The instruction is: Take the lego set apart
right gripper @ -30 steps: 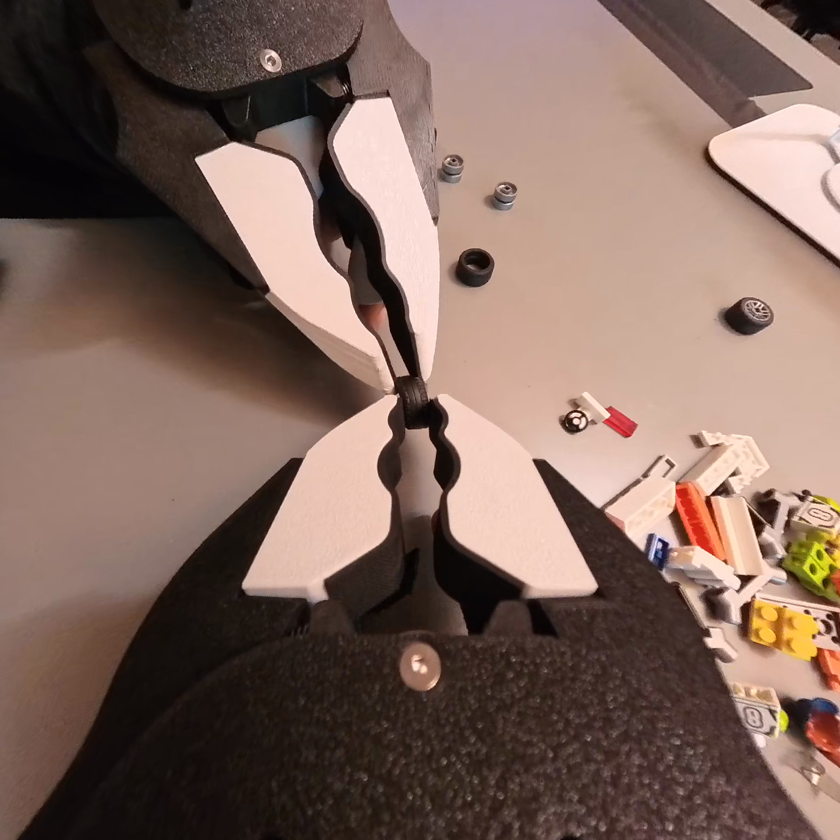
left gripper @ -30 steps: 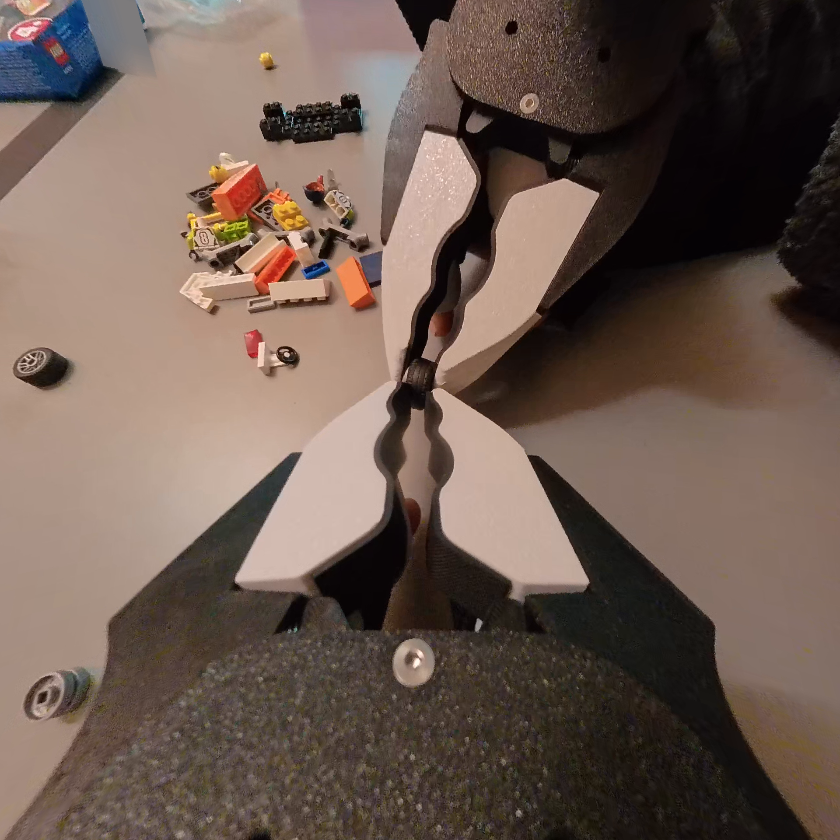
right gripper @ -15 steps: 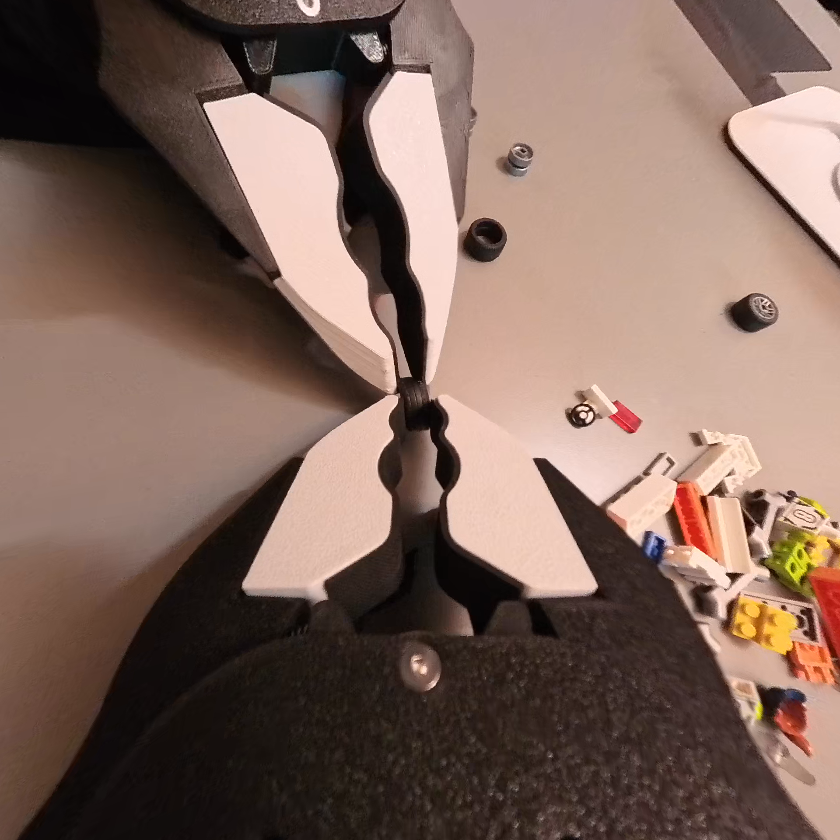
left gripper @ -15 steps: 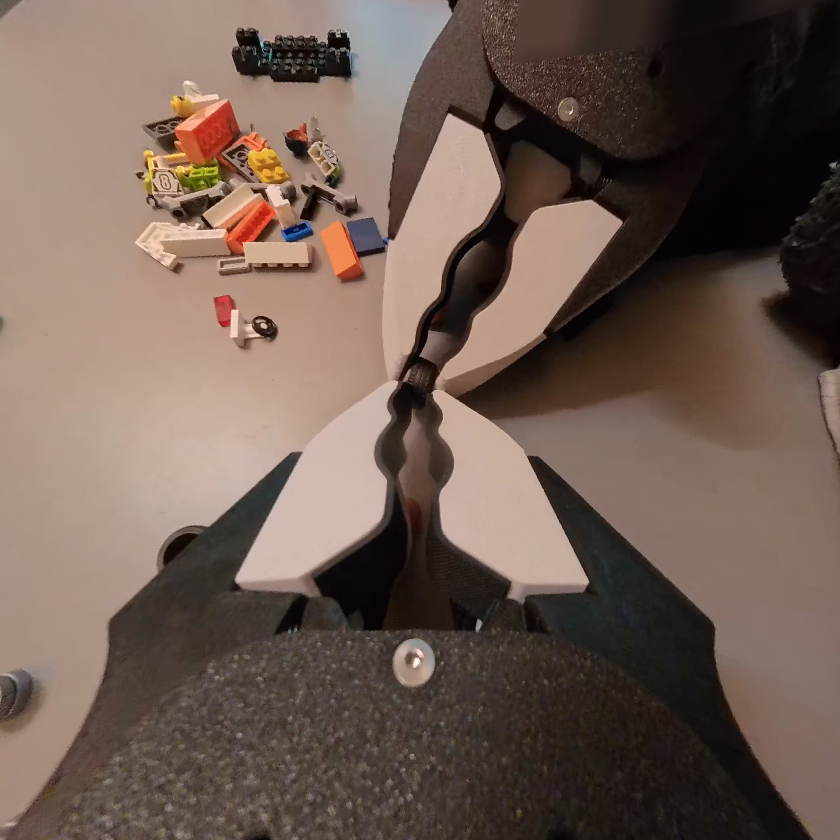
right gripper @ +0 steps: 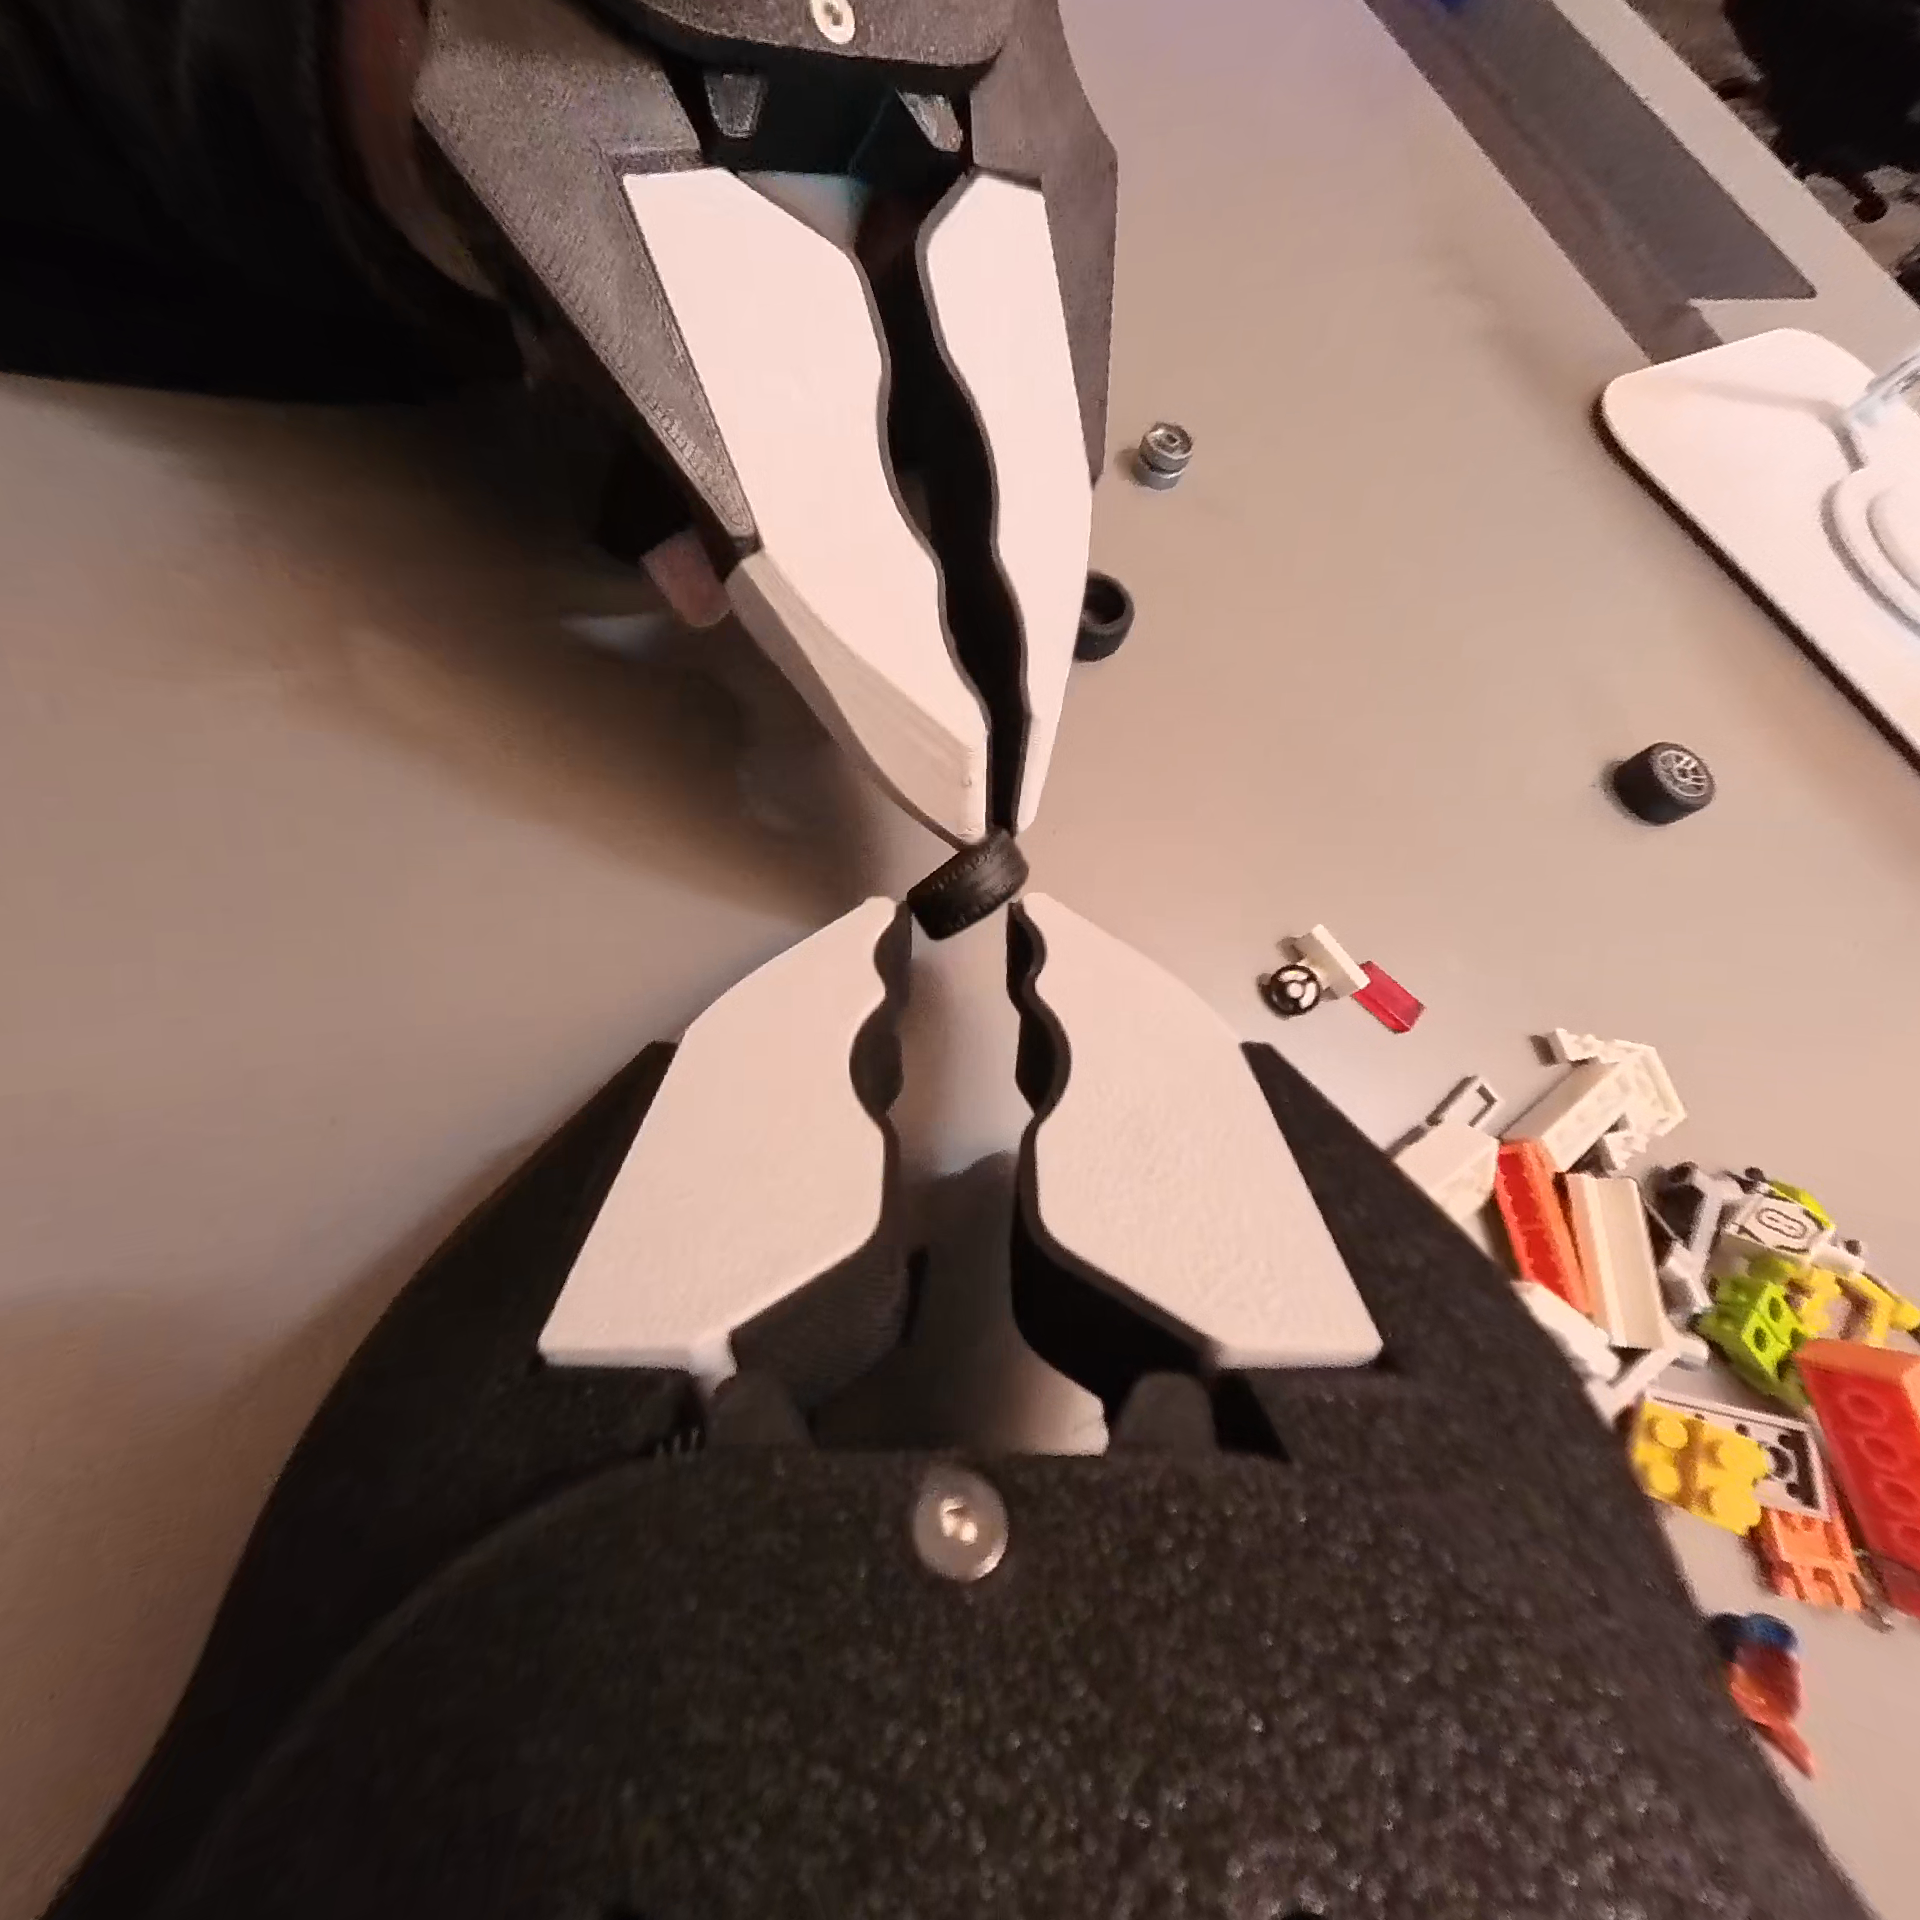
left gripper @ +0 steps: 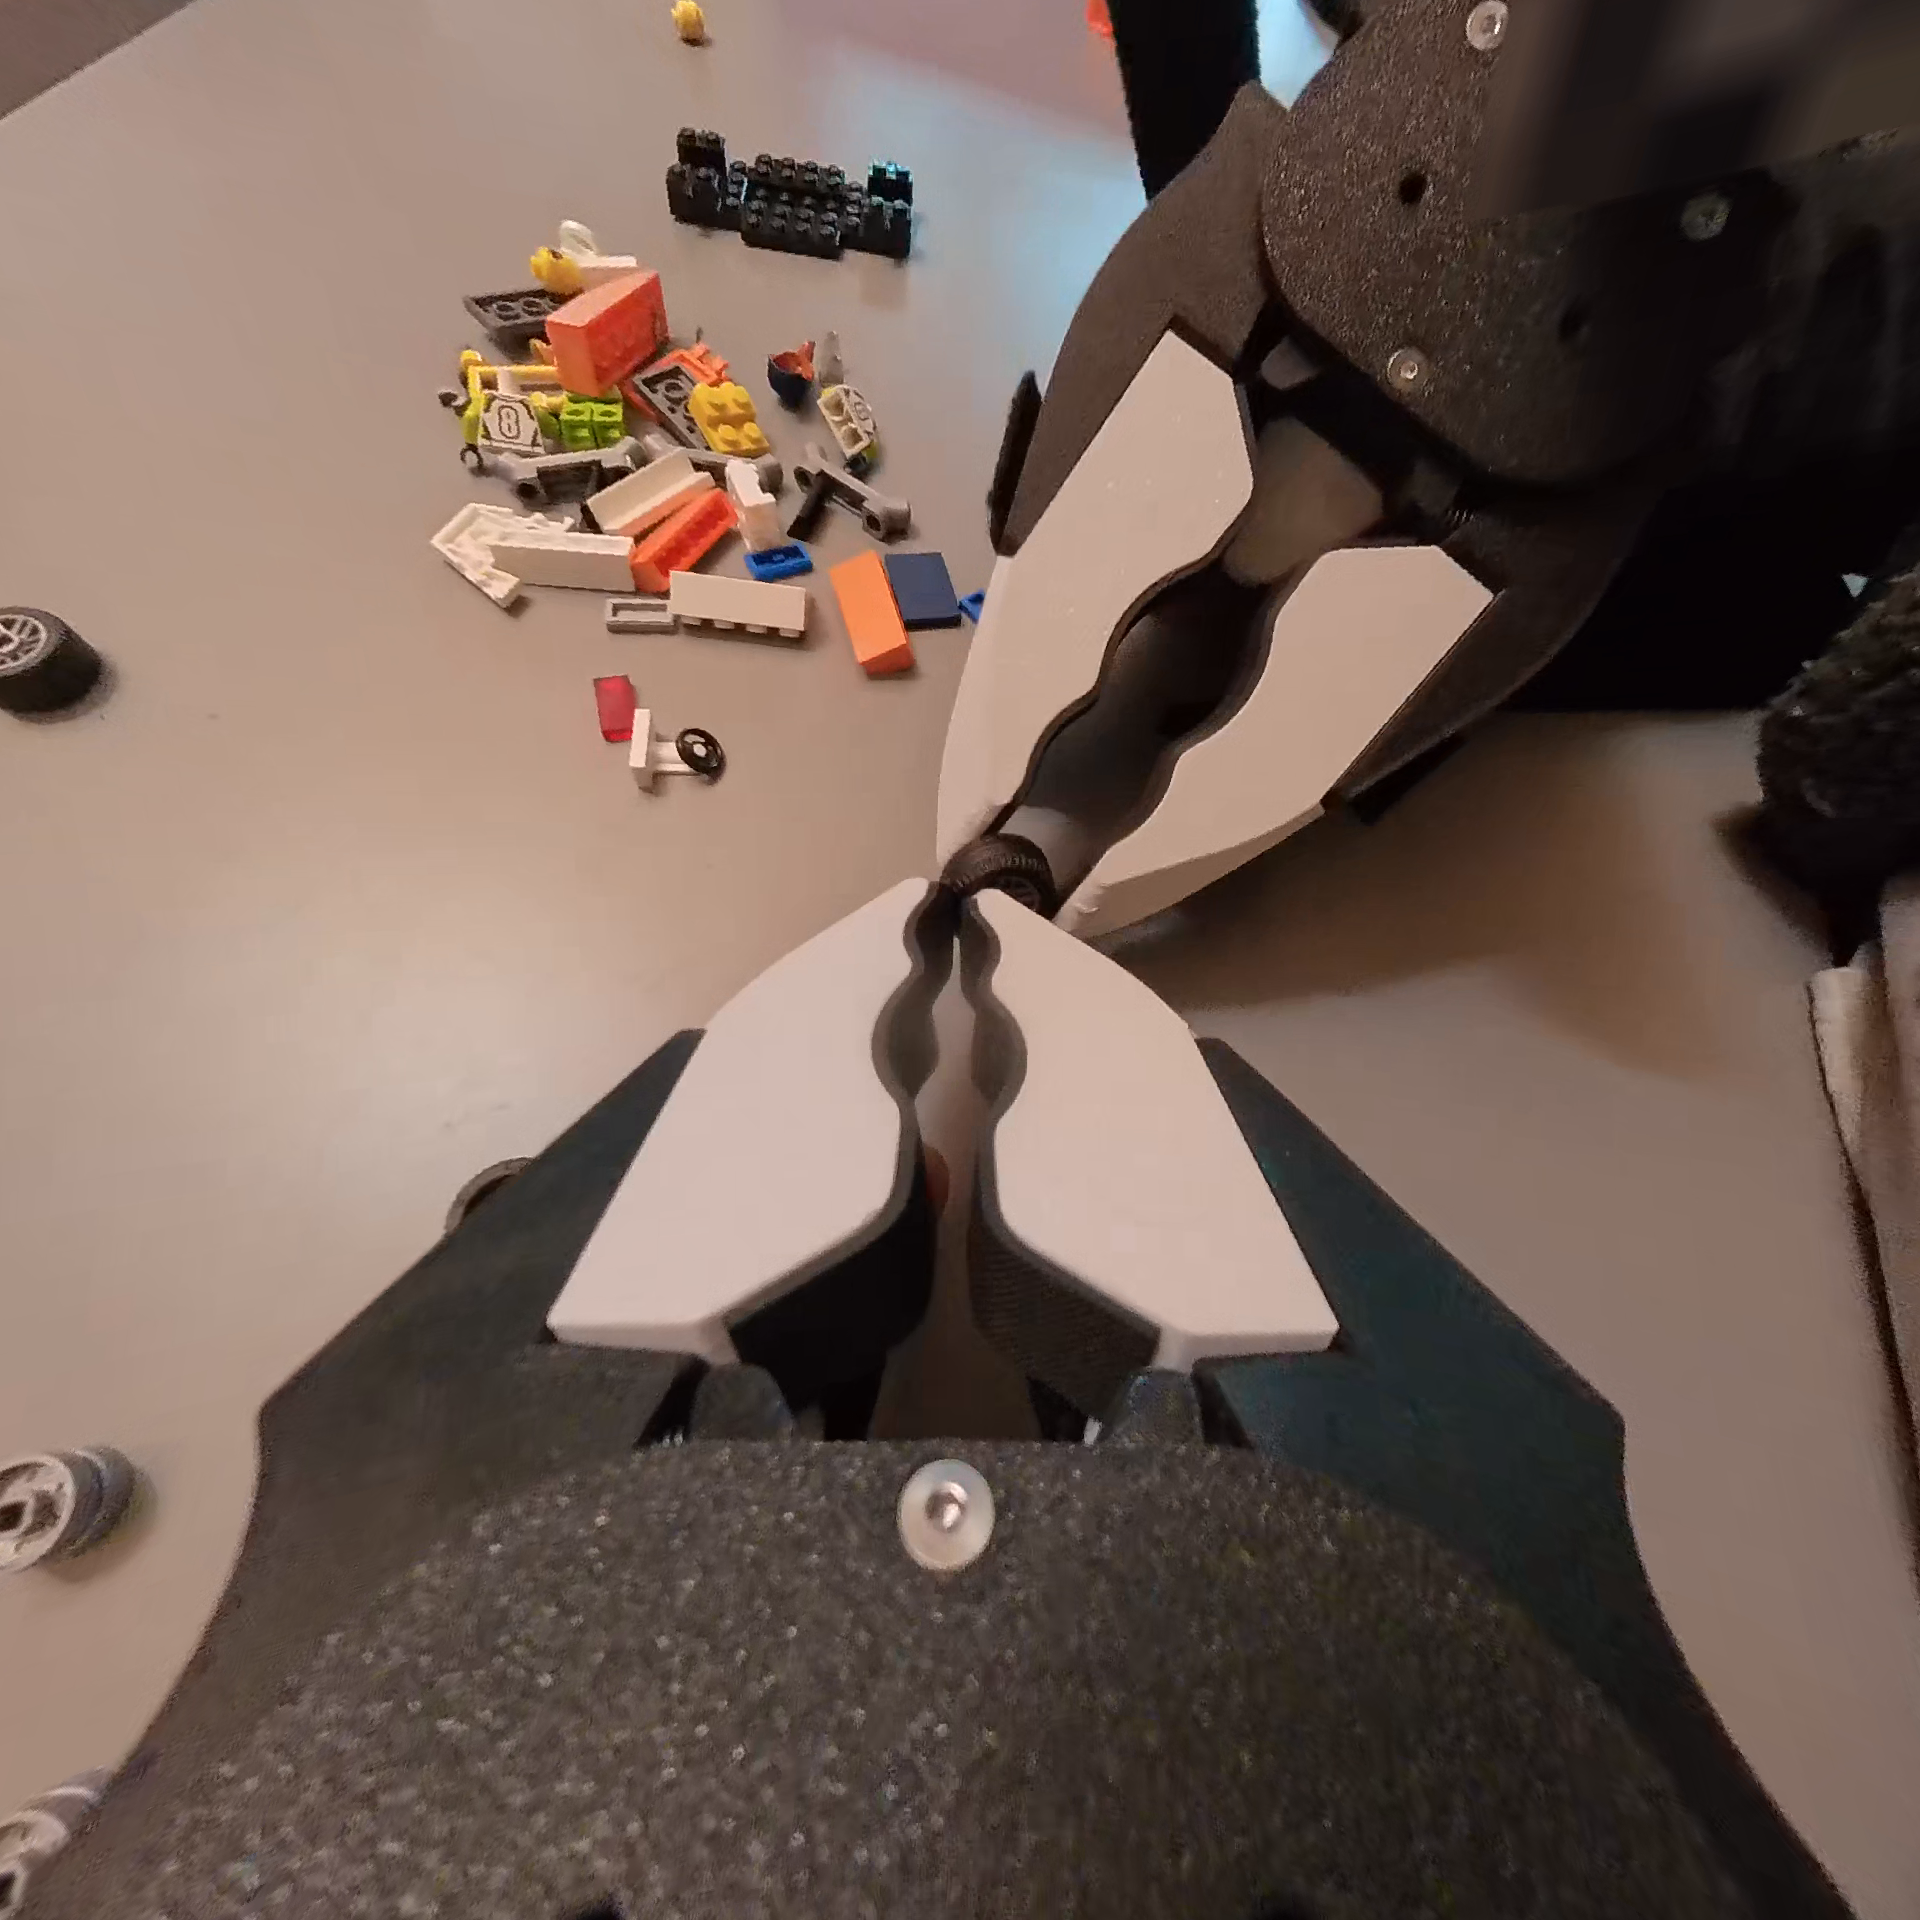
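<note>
A small black tyre hangs in the air between the two grippers, which meet tip to tip above the grey table. My left gripper is shut on the tyre's edge, with both pads pinching it. In the right wrist view the tyre sits at the tips of the left gripper. My right gripper is open, its fingers spread on either side of the tyre without pressing on it. It also shows in the left wrist view, jaws wide apart.
A pile of loose bricks and a black chassis piece lie far left. A steering-wheel piece lies nearer. A wheel and grey hubs lie at the left. A white tray, a wheel and a bare tyre lie beyond. Both grippers' tips are close together, under 4 cm apart. Left tips and right tips are each some 20 centimetres from the wheel.
Both grippers held the tyre before. My right gripper has opened and let go of it. My left gripper has closed tighter on the tyre's edge and the tyre has tilted.
</note>
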The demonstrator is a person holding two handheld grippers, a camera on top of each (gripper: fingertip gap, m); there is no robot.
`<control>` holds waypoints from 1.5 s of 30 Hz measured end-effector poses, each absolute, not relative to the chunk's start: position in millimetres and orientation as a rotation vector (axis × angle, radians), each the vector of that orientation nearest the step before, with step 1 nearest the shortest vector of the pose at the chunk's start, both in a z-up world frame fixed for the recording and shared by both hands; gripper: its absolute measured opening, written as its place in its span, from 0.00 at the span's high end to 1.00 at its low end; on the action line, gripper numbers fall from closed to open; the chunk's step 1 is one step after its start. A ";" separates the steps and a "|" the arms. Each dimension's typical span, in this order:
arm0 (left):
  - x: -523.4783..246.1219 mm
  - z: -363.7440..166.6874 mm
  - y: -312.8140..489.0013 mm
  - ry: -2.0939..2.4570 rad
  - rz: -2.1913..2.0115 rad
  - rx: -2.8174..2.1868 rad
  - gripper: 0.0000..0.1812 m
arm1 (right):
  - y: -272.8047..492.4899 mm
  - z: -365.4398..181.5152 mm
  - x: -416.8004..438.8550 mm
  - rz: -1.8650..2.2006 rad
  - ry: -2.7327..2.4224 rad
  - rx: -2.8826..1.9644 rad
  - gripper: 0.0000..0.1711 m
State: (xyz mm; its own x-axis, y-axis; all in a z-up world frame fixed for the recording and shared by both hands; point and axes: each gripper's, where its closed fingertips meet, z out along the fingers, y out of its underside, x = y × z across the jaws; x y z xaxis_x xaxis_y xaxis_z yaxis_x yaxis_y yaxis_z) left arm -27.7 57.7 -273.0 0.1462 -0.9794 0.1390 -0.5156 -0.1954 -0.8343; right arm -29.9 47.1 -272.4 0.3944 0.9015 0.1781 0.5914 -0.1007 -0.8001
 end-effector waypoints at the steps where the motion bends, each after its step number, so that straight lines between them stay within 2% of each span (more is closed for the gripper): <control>1: -27.5 -273.8 57.6 1.435 -0.942 -1.798 0.99 | 46.6 -273.6 -30.1 0.459 -1.303 -1.805 0.90; 13: -25.7 -261.7 59.1 1.302 -1.188 -1.831 0.98 | 46.0 -257.8 -30.1 0.580 -1.245 -1.761 0.92; 16: -27.1 -261.1 60.2 1.319 -1.176 -1.807 0.95 | 46.1 -248.8 -28.7 0.614 -1.229 -1.712 0.97; 19: -25.8 -259.7 56.2 1.345 -1.179 -1.776 0.98 | 43.6 -241.9 -29.8 0.670 -1.215 -1.684 1.00; 32: -22.6 -251.5 51.0 1.289 -1.334 -1.781 0.93 | 43.0 -254.0 -32.8 0.610 -1.279 -1.697 1.00; 45: -25.7 -258.6 47.7 1.328 -1.340 -1.835 0.95 | 37.2 -250.7 -37.5 0.702 -1.289 -1.683 1.00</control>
